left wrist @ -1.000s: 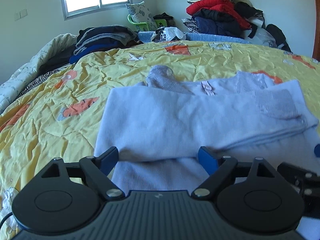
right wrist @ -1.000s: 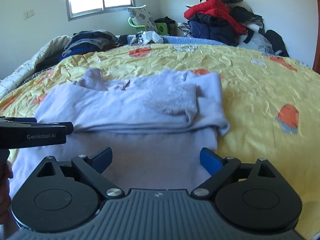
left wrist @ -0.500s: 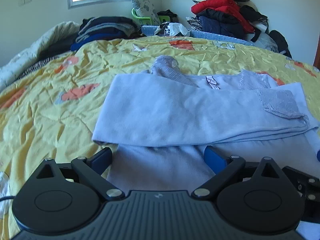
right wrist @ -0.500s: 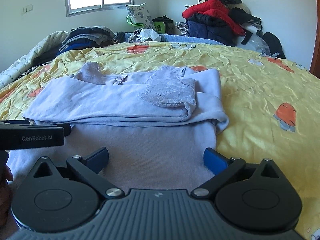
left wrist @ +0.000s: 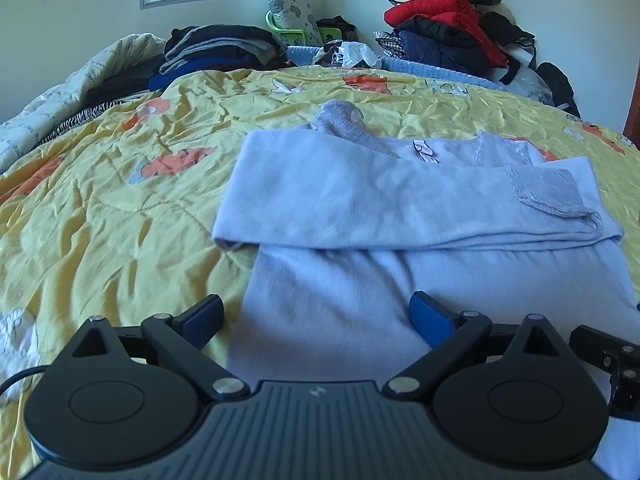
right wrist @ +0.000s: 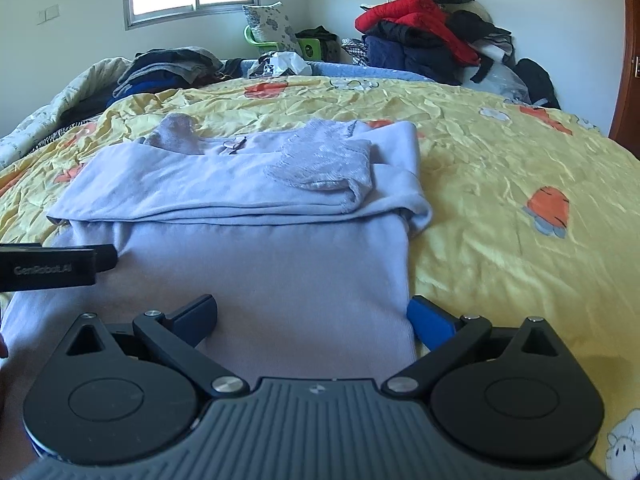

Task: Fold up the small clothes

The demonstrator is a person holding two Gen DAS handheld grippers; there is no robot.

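Note:
A light lilac long-sleeved top (left wrist: 360, 196) lies flat on the yellow bedspread (left wrist: 120, 200), its sleeves folded across the chest and a lace cuff (left wrist: 548, 192) on top. It also shows in the right wrist view (right wrist: 260, 248). My left gripper (left wrist: 316, 316) is open and empty over the top's lower left edge. My right gripper (right wrist: 312, 320) is open and empty over its lower right edge. The left gripper's body (right wrist: 52, 266) shows at the left of the right wrist view.
Stacked dark clothes (left wrist: 216, 48) sit at the bed's far left. A pile of red and dark jackets (left wrist: 456, 28) stands at the far right. A rumpled quilt (left wrist: 60, 92) lies along the left. The bedspread (right wrist: 520, 184) stretches right of the top.
Both grippers have drawn back toward the top's hem, so more of the lower body shows. The top has not moved.

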